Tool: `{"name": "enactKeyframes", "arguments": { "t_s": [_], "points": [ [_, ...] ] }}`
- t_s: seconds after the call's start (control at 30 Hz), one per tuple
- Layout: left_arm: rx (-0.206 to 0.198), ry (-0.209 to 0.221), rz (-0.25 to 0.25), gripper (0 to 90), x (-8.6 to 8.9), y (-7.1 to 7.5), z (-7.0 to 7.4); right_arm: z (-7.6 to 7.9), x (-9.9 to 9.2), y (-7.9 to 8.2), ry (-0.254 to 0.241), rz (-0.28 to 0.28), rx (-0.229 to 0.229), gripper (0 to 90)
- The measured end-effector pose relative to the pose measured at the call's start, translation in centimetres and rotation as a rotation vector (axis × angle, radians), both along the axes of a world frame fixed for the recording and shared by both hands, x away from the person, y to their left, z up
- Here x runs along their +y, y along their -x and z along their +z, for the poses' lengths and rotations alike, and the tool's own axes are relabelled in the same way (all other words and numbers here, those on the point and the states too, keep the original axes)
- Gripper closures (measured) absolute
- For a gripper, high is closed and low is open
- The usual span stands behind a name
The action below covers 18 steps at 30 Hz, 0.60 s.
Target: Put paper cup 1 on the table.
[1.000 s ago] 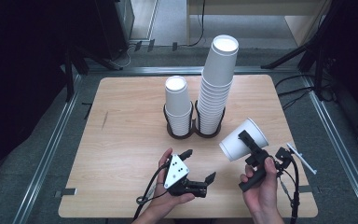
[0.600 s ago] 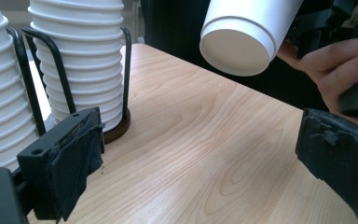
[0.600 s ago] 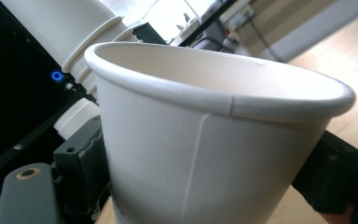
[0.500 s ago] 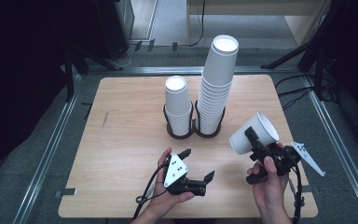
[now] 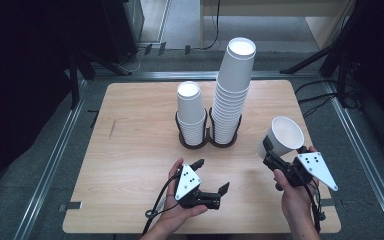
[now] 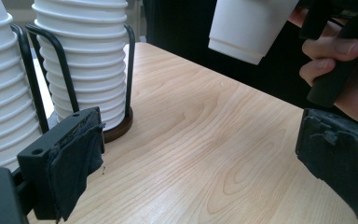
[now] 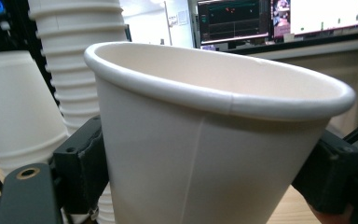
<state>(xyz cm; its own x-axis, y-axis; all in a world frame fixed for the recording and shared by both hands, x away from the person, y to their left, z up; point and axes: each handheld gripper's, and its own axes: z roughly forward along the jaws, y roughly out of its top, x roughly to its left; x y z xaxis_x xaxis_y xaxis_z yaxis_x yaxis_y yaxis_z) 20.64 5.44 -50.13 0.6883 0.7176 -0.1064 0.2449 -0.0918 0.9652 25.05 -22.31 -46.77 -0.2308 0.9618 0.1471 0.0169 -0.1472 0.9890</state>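
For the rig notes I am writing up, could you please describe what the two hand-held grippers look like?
Both are black two-jaw tools. The left gripper and the right gripper each carry a grey three-cornered plate with black dots on top and trail a black cable. In the left gripper view, the jaws end in blocky black pads with a rough, worn covering. No sleeves are visible.

Left tool [image 5: 211, 177] gapes low; right tool [image 5: 272, 156] clamped, raised.
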Motion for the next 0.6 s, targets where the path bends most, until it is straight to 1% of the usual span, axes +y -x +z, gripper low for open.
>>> {"name": "enactKeyframes", "arguments": {
  "t_s": [0.03, 0.2, 0.23, 0.3, 0.33, 0.37, 0.4, 0.43, 0.47, 0.5, 0.57, 0.6],
  "points": [
    [0.000, 0.000, 0.000, 1.4, 0.0, 0.0, 0.0, 0.0, 0.0, 0.0, 0.000, 0.000, 0.000, 16.7],
    [0.002, -0.002, 0.002, 1.4, 0.2, -0.1, 0.0, -0.8, -0.1, -0.5, 0.068, -0.002, -0.022, 16.6],
    [0.004, 0.000, 0.003, 1.4, 0.1, -0.1, 0.0, -1.0, -0.2, -0.7, 0.090, -0.007, -0.029, 16.6],
    [0.006, 0.003, 0.005, 1.4, 0.1, -0.1, -0.1, -1.4, -0.3, -0.9, 0.113, -0.004, -0.038, 16.5],
    [0.006, 0.002, 0.005, 1.4, 0.1, -0.2, -0.1, -1.9, -0.5, -1.3, 0.146, -0.015, -0.038, 16.5],
    [0.006, 0.002, 0.004, 1.4, 0.1, -0.2, -0.1, -1.9, -0.5, -1.3, 0.146, -0.015, -0.038, 16.5],
    [0.006, 0.002, 0.004, 1.4, 0.1, -0.2, -0.1, -2.4, -0.7, -1.7, 0.162, -0.013, -0.034, 16.4],
    [0.007, -0.001, 0.005, 1.4, 0.1, -0.2, -0.1, -2.4, -0.7, -1.7, 0.162, -0.013, -0.034, 16.4],
    [0.008, -0.002, 0.004, 1.4, 0.1, -0.2, -0.2, -2.6, -0.9, -1.8, 0.179, -0.021, -0.033, 16.3],
    [0.007, -0.002, 0.004, 1.4, 0.1, -0.2, -0.2, -2.9, -1.1, -2.1, 0.191, -0.024, -0.023, 16.3],
    [0.008, -0.002, 0.002, 1.3, 0.1, -0.2, -0.2, -3.5, -1.5, -2.4, 0.190, -0.031, -0.009, 16.3],
    [0.007, -0.002, 0.003, 1.3, 0.1, -0.2, -0.2, -3.7, -1.7, -2.6, 0.199, -0.037, -0.008, 16.2]
  ]
}}
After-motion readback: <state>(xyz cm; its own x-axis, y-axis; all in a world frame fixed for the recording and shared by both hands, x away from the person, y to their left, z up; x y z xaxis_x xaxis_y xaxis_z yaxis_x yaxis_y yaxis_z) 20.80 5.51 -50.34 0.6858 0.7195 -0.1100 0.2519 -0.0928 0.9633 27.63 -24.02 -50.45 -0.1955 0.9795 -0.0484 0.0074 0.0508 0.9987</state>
